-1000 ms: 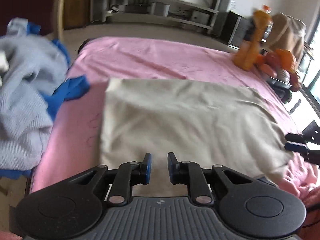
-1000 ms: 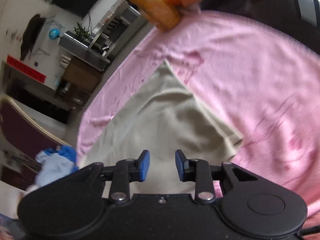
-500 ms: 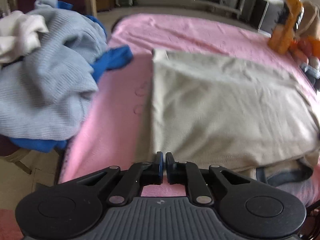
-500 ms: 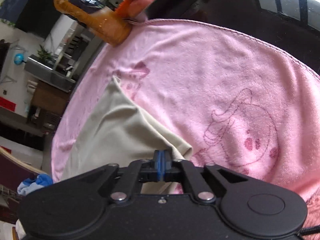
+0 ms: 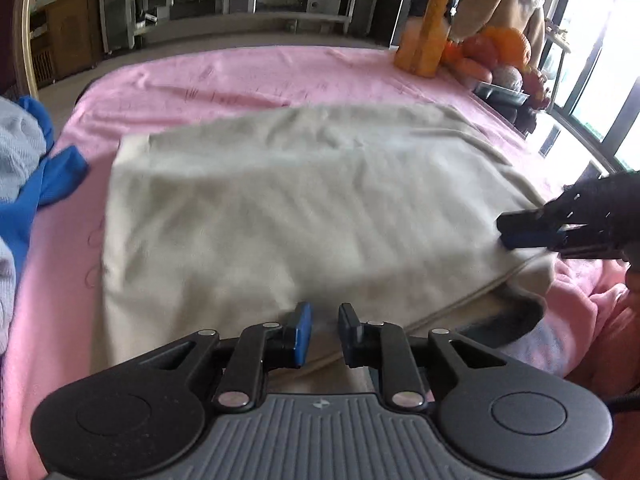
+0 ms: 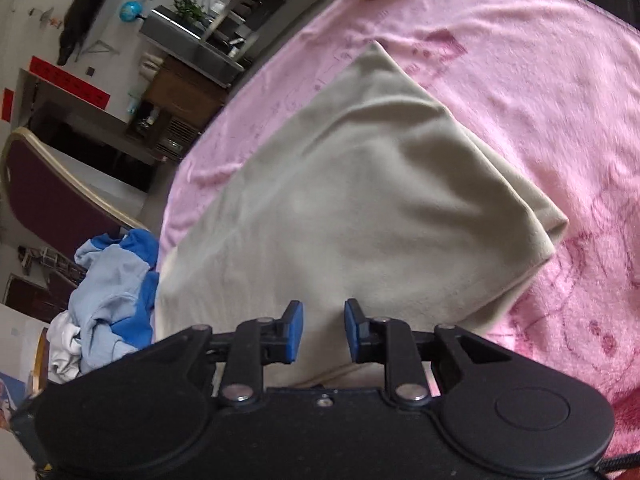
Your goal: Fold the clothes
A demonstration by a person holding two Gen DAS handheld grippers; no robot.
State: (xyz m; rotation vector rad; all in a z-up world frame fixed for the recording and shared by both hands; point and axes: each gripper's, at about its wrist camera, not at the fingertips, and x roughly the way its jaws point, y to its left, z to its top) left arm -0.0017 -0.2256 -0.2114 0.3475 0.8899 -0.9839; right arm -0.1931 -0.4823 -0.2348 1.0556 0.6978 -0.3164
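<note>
While both claws (image 5: 324, 330) (image 6: 323, 332) are opening, empty: beige garment (image 5: 280, 208) flat, long axis between them

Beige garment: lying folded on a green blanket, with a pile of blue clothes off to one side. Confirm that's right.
Not quite: the blanket is pink, not green, as the left wrist view shows. The rest stands: the beige garment lies folded on it, and the pile of blue clothes sits off to one side.
</note>
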